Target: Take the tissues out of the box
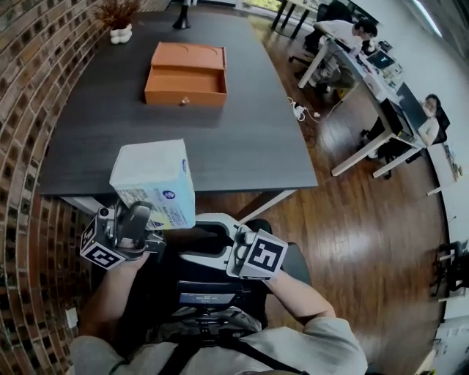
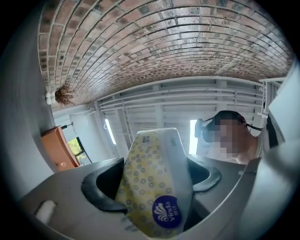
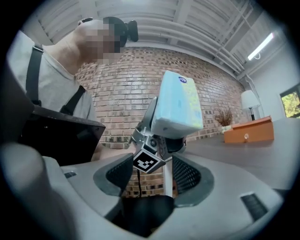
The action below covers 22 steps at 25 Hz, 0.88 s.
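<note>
A soft tissue pack [image 1: 155, 176], pale blue with a yellow dotted side and a round blue logo, is held up over the table's near edge. My left gripper [image 1: 152, 221] is shut on its lower end. In the left gripper view the tissue pack [image 2: 157, 180] fills the gap between the dark pads [image 2: 101, 190]. The orange box [image 1: 187, 73] lies further back on the table with its drawer slid out. My right gripper [image 1: 194, 238] is open and empty, low in front of the person, aimed at the tissue pack [image 3: 180, 105] and the left gripper [image 3: 154, 147].
The dark table [image 1: 242, 139] runs along a brick wall [image 1: 33, 95] on the left. A small potted plant [image 1: 119, 20] stands at its far end. Desks with seated people [image 1: 352, 33] are at the right, across a wooden floor.
</note>
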Each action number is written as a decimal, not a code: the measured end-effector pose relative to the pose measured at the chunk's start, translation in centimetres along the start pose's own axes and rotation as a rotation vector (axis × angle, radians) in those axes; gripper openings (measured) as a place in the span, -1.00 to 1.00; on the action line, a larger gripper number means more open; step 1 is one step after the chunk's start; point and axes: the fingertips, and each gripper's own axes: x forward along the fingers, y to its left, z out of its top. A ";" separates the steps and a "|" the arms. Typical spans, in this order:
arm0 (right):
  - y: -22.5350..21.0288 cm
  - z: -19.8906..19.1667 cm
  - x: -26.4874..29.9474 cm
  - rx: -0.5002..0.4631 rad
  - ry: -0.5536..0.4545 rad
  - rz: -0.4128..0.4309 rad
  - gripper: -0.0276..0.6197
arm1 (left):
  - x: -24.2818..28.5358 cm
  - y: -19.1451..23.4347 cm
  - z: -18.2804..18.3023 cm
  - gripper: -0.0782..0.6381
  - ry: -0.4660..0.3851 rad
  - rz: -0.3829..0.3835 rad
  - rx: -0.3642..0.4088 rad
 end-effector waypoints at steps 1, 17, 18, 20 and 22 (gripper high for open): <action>0.1 0.0 0.2 -0.005 -0.001 0.002 -0.12 | -0.1 0.2 0.0 0.32 0.004 0.002 -0.003; 0.5 0.1 0.9 -0.042 0.021 0.013 -0.12 | 0.0 0.2 -0.6 0.32 0.036 -0.019 -0.025; 0.4 0.1 0.9 -0.041 0.023 0.012 -0.12 | 0.0 0.2 -0.7 0.32 0.037 -0.018 -0.027; 0.4 0.0 0.9 -0.040 0.027 0.012 -0.12 | -0.1 0.2 -0.7 0.32 0.038 -0.018 -0.028; 0.4 0.0 1.0 -0.042 0.028 0.013 -0.12 | -0.1 0.2 -0.7 0.32 0.039 -0.018 -0.029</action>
